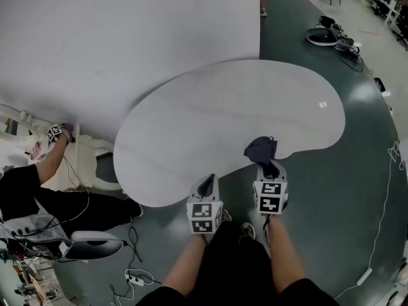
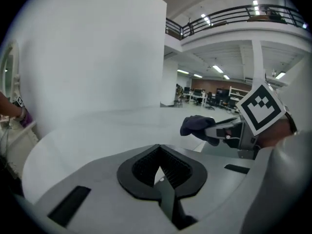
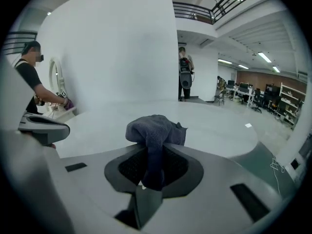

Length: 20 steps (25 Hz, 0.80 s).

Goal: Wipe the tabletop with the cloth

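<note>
A dark blue-grey cloth (image 1: 261,150) is bunched at the near edge of the pale, kidney-shaped tabletop (image 1: 210,126). My right gripper (image 1: 268,167) is shut on the cloth (image 3: 155,130), which bulges up out of its jaws in the right gripper view. From the left gripper view the cloth (image 2: 196,127) shows off to the right, in the other gripper's jaws. My left gripper (image 1: 206,187) hovers at the table's near edge, left of the cloth, shut with nothing in it (image 2: 160,172).
A tall white wall panel (image 1: 121,37) stands behind the table. A seated person (image 1: 44,190) works at a white bench at the left. Cables (image 1: 134,276) lie on the dark green floor, and equipment (image 1: 328,36) sits at the far right. Another person (image 3: 185,74) stands beyond the table.
</note>
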Motion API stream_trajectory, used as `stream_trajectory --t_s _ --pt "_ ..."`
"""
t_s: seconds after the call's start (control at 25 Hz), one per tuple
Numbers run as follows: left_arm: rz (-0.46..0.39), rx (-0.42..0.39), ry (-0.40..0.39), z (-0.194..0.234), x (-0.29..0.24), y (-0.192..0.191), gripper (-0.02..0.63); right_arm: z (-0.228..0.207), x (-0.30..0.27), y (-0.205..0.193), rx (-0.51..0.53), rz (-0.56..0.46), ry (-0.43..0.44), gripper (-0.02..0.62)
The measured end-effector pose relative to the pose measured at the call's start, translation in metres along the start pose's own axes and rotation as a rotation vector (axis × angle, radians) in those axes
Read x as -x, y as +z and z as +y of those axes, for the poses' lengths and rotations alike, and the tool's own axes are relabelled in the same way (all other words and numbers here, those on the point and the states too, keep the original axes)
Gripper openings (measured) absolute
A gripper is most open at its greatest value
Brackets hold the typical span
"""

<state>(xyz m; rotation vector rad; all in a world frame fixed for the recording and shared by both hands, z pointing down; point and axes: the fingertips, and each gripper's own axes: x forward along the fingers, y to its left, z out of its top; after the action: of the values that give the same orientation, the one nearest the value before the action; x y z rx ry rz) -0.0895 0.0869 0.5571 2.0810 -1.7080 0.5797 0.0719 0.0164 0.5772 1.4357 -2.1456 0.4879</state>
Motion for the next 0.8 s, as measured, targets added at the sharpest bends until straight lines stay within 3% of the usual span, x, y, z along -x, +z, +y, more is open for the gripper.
stream_trajectory --t_s 0.16,0.48,0.8 --pt "0.064 -0.037 -0.093 -0.027 -0.033 -0.006 0.006 -0.01 -0.018 -0.014 -0.009 0.068 -0.008 0.061" --pt "0.119 -0.065 -0.203 -0.036 -0.063 -0.003 0.006 -0.022 -0.034 -0.029 -0.073 0.156 -0.064 0.061" --pt "0.14 -0.089 -0.243 -0.036 -0.115 0.022 0.006 -0.041 -0.073 -0.038 -0.071 0.273 -0.039 0.061"
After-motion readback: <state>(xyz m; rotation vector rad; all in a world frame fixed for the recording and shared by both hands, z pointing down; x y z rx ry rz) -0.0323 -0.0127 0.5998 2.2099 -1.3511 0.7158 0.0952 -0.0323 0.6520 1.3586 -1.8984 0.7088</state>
